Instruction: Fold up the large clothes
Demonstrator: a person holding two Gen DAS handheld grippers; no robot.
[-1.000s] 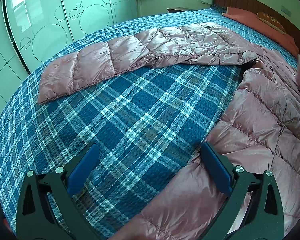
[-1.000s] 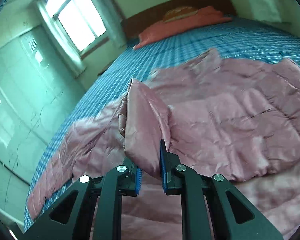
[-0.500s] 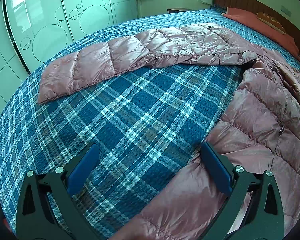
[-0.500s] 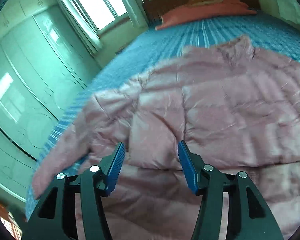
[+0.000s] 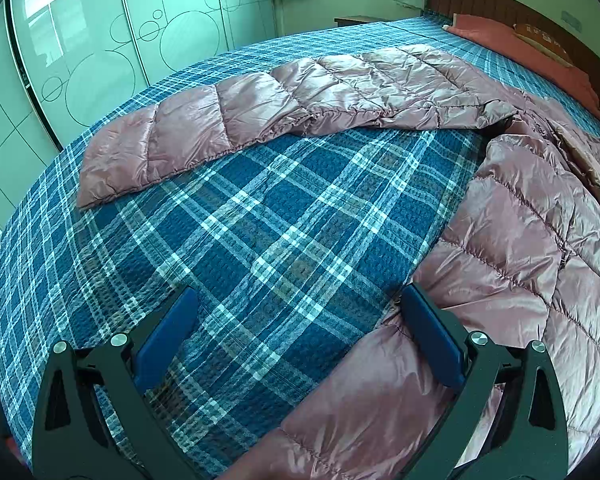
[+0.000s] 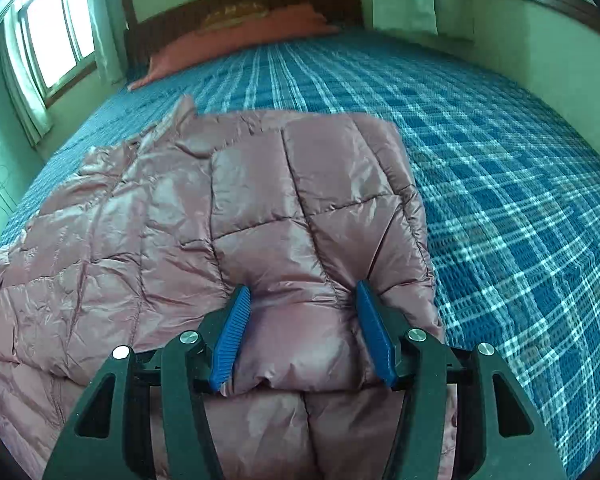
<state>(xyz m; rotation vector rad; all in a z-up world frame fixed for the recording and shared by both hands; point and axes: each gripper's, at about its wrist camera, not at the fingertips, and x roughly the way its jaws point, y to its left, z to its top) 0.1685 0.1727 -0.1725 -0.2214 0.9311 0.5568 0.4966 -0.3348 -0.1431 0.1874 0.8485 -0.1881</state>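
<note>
Progress: early. Pink down jacket point(image 6: 204, 232) lies on the plaid bed point(image 6: 520, 200); right sleeve now folded over the body, left sleeve point(image 5: 260, 108) still stretched out flat. Right gripper point(image 6: 304, 336), a second ago pinching the sleeve aloft, has let go, jaws half spread over the padding. Left gripper point(image 5: 300, 336) unchanged, wide apart, empty at the hem.

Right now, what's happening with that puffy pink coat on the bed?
A person is folding the coat on the bed with two claws. The right claw is open, with a puffy folded part between its pads. The left claw is open too, by the coat's edge. One sleeve lies stretched out, not folded yet.
</note>
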